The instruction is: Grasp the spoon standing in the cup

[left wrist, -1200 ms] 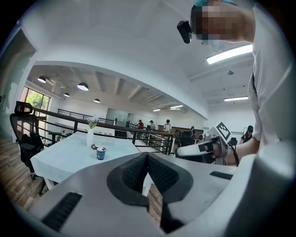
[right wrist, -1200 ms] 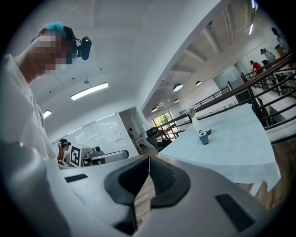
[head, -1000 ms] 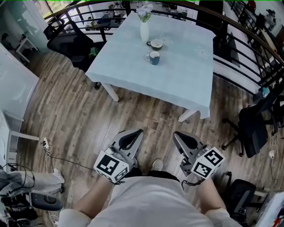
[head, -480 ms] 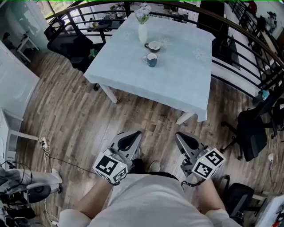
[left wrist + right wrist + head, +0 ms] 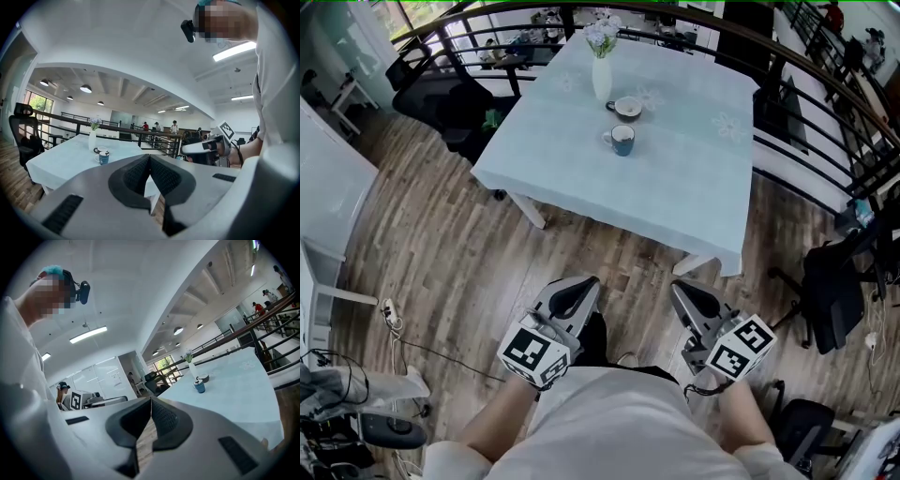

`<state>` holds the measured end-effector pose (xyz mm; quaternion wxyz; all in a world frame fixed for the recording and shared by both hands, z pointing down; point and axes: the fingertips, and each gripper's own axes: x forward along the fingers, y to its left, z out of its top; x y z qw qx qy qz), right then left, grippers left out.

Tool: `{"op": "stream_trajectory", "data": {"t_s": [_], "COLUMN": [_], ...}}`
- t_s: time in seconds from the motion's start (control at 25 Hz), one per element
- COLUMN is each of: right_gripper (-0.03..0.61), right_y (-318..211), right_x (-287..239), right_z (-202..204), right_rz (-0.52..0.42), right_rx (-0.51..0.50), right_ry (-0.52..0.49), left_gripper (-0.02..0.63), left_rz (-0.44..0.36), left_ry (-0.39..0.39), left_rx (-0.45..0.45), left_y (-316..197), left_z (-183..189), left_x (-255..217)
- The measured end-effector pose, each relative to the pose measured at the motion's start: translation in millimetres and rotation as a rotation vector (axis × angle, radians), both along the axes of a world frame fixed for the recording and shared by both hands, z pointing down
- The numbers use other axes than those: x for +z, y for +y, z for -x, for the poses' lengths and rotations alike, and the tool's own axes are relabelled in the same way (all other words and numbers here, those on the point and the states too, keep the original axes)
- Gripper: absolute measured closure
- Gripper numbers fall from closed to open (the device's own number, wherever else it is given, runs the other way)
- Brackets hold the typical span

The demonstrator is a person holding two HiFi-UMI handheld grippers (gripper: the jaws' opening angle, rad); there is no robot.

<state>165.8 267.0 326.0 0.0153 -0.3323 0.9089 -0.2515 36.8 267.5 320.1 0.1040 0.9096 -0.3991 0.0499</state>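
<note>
As I judge it, the step in hand is the approach. Both tongs are held over the wooden floor (image 5: 459, 253), well apart from the worktop (image 5: 684, 187), which lies at 12 o'clock from the person; nothing has been reached yet. The left tongs (image 5: 592, 280) are pressed together on nothing, pad against pad in their own view; the right tongs (image 5: 678, 287) are likewise closed and empty.

The blue cup (image 5: 622, 141) stands on the far half of the worktop, its handle toward 9 o'clock. A second cup (image 5: 628, 106) on a saucer sits just beyond it at 12 o'clock; a white vase (image 5: 601, 73) of flowers stands at 11 o'clock. The spoon is too small to make out from here, so I cannot tell which cup it stands in; that should be settled on coming nearer.

To do it well:
- Come right up to the worktop's near edge first, so that the reach is short.
- Choose one pair of tongs, probably the right, since it keeps clear of the vase.
- Part them before arriving, not over the cup.
- Bring them level to the spoon's stem above the rim, one pad on either side; close gently on the stem alone.

The risk is nudging the cup or tipping it by its spoon; keep the other tongs back.
</note>
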Motion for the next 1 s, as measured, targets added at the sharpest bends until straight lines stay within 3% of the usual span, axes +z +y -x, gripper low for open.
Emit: {"op": "stream_trajectory", "data": {"t_s": [0.6,1.0], "right_gripper": [0.557,0.557], "right_y": [-159,-272], "right_x": [40,37], "right_z": [62,105], "right_rz": [0.077,0.110], "right_rx": [0.010,0.067], "right_ry": [0.037,0.055], "left_gripper": [0.595,0.595], "left_rz": [0.071,0.097], "left_ry": [0.022,0.019], "left_rx": [-0.006,0.061], "left_y": [-169,-290], "left_z": [67,108], "left_x": [41,42]}}
